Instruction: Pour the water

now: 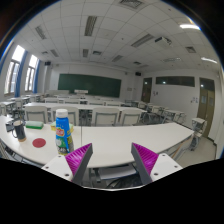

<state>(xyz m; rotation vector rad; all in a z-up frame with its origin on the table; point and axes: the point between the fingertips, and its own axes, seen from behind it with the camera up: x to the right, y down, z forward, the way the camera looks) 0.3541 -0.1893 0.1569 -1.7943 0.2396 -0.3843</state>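
Note:
A clear bottle (pixel 63 131) with a blue cap and a blue and green label stands upright on the white table (pixel 120 142), just beyond my left finger. A red round coaster-like disc (pixel 40 143) lies on the table left of the bottle. A dark cup-like object (pixel 18 128) stands further left. My gripper (pixel 112 160) is open and empty, its magenta pads (pixel 80 158) wide apart, held above the table's near edge. Nothing stands between the fingers.
This is a classroom with rows of white desks (pixel 100 108) beyond, a green chalkboard (pixel 88 84) on the far wall, windows (pixel 15 68) at the left and a door (pixel 206 100) at the right. A green flat item (pixel 34 126) lies behind the bottle.

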